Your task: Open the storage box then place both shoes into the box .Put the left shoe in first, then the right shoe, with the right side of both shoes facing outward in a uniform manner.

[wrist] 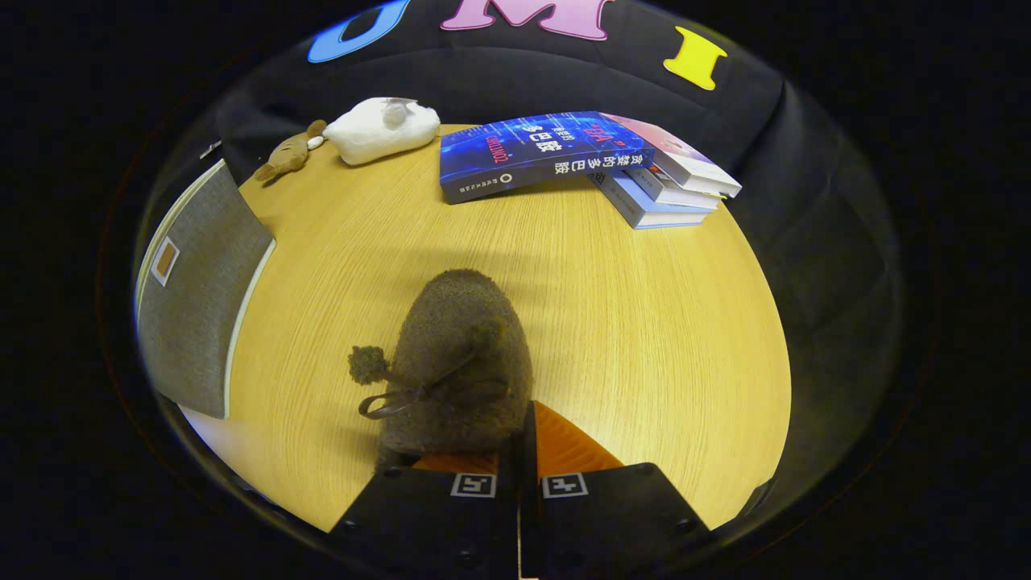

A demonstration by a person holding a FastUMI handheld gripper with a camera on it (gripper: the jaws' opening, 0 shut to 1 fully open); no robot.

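Note:
A brown fuzzy shoe [459,354] with a small pompom and a ribbon bow on its side lies lengthwise just ahead of my fingers, toe pointing away over the wooden table [644,322]. My gripper [520,441] is shut on the shoe's near rim, with both fingers pressed close together on it. The grey fabric storage box [201,298] stands to the left of the shoe, its grey panel with a small label facing me. I cannot tell whether the box is open.
A stack of books [580,157] lies beyond the shoe at the table's far right. A white plush toy [383,129] and a small brown toy [286,153] sit at the far left, behind the box.

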